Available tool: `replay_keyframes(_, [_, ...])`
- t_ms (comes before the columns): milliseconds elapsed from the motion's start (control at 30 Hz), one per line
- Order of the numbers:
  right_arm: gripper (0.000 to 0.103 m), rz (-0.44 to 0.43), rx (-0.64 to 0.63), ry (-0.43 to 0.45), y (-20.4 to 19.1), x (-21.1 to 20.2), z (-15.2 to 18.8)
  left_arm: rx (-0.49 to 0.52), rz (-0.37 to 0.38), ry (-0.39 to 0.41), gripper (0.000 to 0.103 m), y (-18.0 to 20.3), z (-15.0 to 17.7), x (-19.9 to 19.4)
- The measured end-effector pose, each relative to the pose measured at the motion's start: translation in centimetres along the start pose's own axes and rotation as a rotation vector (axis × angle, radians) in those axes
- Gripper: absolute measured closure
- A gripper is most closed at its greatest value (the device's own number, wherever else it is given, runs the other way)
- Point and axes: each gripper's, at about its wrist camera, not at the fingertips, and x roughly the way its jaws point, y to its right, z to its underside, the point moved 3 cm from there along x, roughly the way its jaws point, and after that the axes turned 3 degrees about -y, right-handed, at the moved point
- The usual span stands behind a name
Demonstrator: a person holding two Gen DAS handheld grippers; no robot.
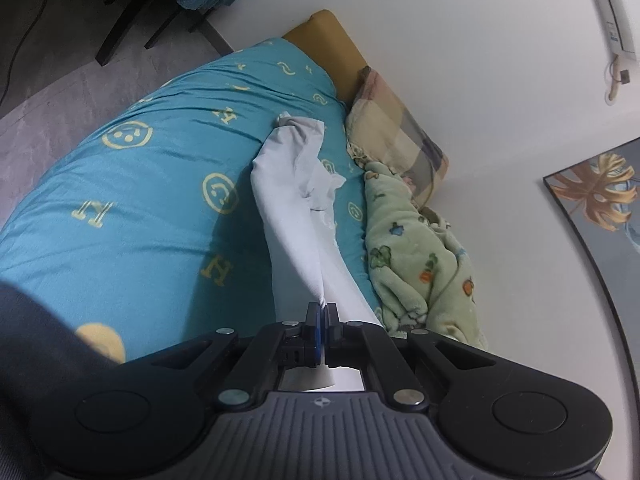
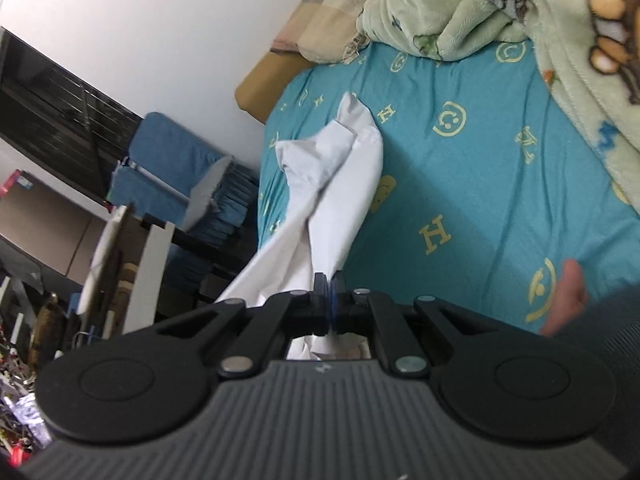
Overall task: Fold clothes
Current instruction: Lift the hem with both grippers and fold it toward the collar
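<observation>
A white garment [image 1: 288,200] hangs stretched above the teal bed sheet [image 1: 140,184], its far end trailing on the sheet. My left gripper [image 1: 321,307] is shut on one edge of it, the cloth pinched between the pads. In the right wrist view the same white garment [image 2: 340,184] runs up from the teal bed sheet [image 2: 500,184] into my right gripper [image 2: 329,280], which is shut on another part of the cloth. A fold of it droops off to the left, past the bed's edge.
A green fleece blanket [image 1: 416,256] and a plaid pillow [image 1: 400,132] lie along the wall side of the bed. Blue folded fabric on a rack [image 2: 176,176] and clutter stand beside the bed. A person's hand [image 2: 564,300] shows at the right.
</observation>
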Motion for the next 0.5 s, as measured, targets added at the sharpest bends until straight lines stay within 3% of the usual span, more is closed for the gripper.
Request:
replay_keyframes(133, [0.099,0.008,0.019,0.015,1.3,-2.3,0.9,-0.017,-0.002,-0.009,0.102,-1.5,1.4,-1.9])
replay_keyframes(233, [0.099,0.023,0.018,0.021,1.7,-1.9,0.4,-0.017,-0.019,-0.002,0.102,-1.9,0.8,-1.8])
replay_keyframes(500, [0.099,0.034,-0.056,0.077,0.6,5.3,-6.1,0.083,-0.117,0.060,0.102,0.1,-7.3,5.7])
